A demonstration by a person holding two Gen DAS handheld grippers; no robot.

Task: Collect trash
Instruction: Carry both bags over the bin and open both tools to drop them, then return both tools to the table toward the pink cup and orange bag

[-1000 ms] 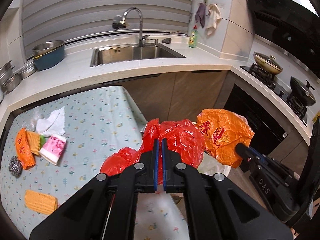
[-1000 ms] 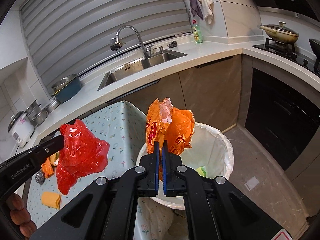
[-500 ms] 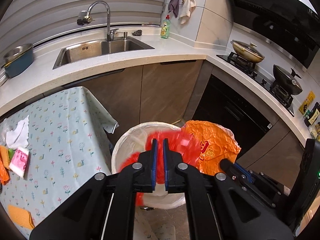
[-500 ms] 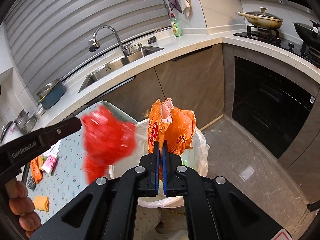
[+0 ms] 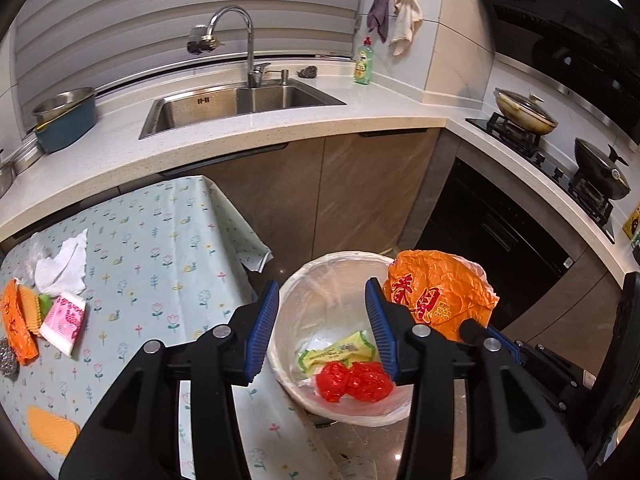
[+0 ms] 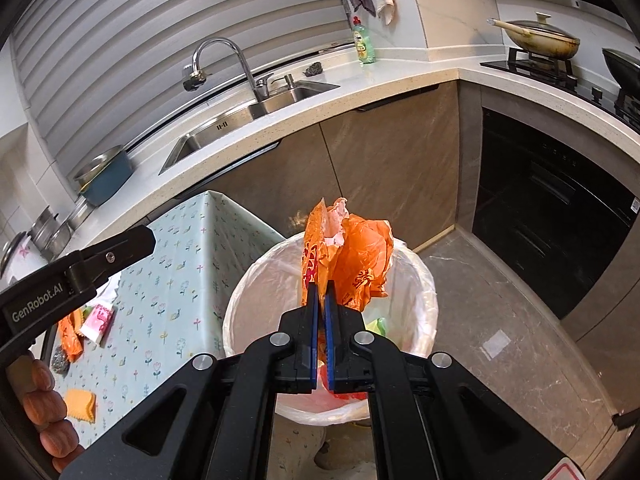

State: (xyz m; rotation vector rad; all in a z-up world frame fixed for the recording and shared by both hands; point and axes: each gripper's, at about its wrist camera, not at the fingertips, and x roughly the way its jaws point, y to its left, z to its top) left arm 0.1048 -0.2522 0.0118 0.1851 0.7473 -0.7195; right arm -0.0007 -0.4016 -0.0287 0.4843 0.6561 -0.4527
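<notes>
My left gripper (image 5: 322,312) is open and empty above a white-lined trash bin (image 5: 288,292). A crumpled red plastic bag (image 5: 354,380) lies inside the bin beside a yellow-green wrapper (image 5: 336,354). My right gripper (image 6: 321,300) is shut on an orange plastic bag (image 6: 352,256) and holds it over the bin (image 6: 424,280); the same bag shows in the left wrist view (image 5: 436,292). More trash lies on the table: a white tissue (image 5: 62,266), a pink packet (image 5: 64,318), an orange wrapper (image 5: 16,328) and an orange sponge cloth (image 5: 50,434).
The table with a floral cloth (image 5: 160,264) stands left of the bin. Behind is a counter with a sink (image 5: 236,104), a faucet, a blue pot (image 5: 66,120) and a soap bottle (image 5: 363,62). A stove with pans (image 5: 524,110) is at the right.
My left gripper swung from the table to above the bin, opened and dropped the red bag into it. My right gripper stayed shut on the orange bag over the bin.
</notes>
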